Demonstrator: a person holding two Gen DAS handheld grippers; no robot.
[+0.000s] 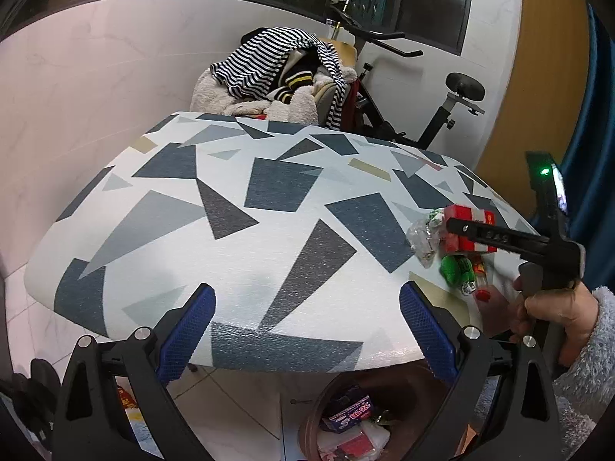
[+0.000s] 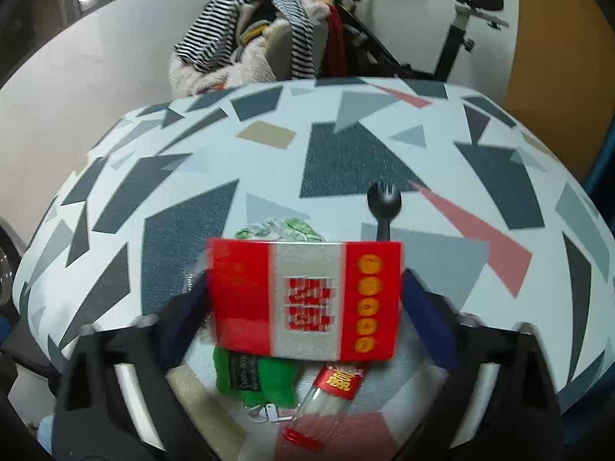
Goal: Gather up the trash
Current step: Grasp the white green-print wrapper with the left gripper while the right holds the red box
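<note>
A red and silver box stands between the blue pads of my right gripper, which touch its left and right edges; the gripper is shut on it. Under the box lie a green wrapper and a clear packet with a red label. Behind it are a crumpled clear wrapper and a black spork. In the left wrist view the same box sits at the table's right edge. My left gripper hangs open over the table's near edge, nothing between its fingers.
The table has a white cover with grey and blue shapes. A brown bin holding wrappers stands on the floor under its near edge. Behind the table are a chair piled with clothes and an exercise bike.
</note>
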